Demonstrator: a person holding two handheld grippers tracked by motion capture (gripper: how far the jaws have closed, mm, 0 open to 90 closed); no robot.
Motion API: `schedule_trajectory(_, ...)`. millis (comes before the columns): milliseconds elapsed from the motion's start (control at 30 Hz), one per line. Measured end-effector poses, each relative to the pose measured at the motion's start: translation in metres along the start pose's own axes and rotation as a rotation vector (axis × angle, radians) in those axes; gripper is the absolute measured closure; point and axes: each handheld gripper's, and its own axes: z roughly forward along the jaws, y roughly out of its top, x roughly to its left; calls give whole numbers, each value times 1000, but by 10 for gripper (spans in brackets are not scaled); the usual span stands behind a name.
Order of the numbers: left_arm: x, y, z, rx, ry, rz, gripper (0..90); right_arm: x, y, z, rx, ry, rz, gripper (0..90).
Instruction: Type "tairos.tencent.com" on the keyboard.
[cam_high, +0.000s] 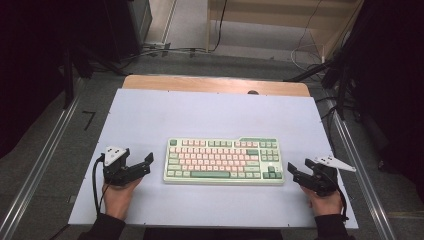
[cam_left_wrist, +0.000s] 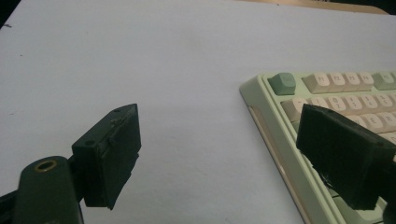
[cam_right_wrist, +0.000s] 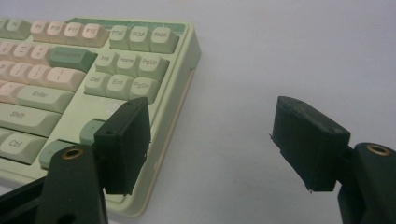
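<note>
A wide, pale lavender-white table surface (cam_high: 210, 117) spreads across the middle of the high view, with a strip of light wooden tabletop (cam_high: 200, 82) showing along its upper edge. Low and centre in that view lies a pale green rectangular keyboard with pink, cream and green keycaps (cam_high: 223, 161), flat on the surface and square to the table's near edge.

At the lower left of the high view, a person's left hand (cam_high: 119, 196) grips the black left gripper (cam_high: 146, 164), which carries a grey three-cornered plate on top and points toward the keyboard's left end, near it but not touching. In the left gripper view its jaws stand wide apart and empty, one at the lower left of the frame over bare table, the other at the lower right, overlapping the keyboard's left edge (cam_left_wrist: 280, 135).

At the lower right of the high view, the right hand (cam_high: 326, 202) holds the black right gripper (cam_high: 297, 171), angled toward the keyboard's right end and just beside it. In the right gripper view the jaws are likewise spread wide with nothing between them: the left jaw sits in front of the keyboard's right corner (cam_right_wrist: 173, 93), the right jaw over bare table.
</note>
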Motion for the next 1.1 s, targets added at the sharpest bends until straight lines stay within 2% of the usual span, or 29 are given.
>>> schedule_trajectory(600, -21, 2, 8, 10, -49, 46, 143, 18, 5, 4, -7, 38, -35, 264)
schedule_trajectory(700, -26, 3, 10, 12, -67, 59, 177, 21, 6, 5, -11, 49, -39, 266)
schedule_trajectory(800, -35, 5, 12, -1, -117, 82, 283, 25, 7, 7, -10, 55, -47, 266)
schedule_trajectory(833, -35, 5, 12, -1, -117, 82, 322, 26, 7, 7, -8, 55, -47, 266)
schedule_trajectory(900, -39, 6, 14, -3, -149, 98, 414, 28, 7, 8, -8, 59, -52, 266)
schedule_trajectory(933, -44, 6, 16, 0, -170, 117, 458, 30, 7, 8, -5, 60, -52, 266)
schedule_trajectory(967, -46, 6, 17, 0, -188, 121, 514, 30, 6, 8, -4, 58, -53, 266)
schedule_trajectory(1000, -46, 6, 17, 0, -188, 121, 564, 31, 6, 8, -6, 59, -56, 266)
schedule_trajectory(1033, -50, 6, 20, 12, -216, 134, 621, 31, 6, 8, -4, 58, -53, 266)
schedule_trajectory(1100, -53, 8, 24, 24, -245, 142, 717, 31, 6, 8, -5, 56, -54, 266)
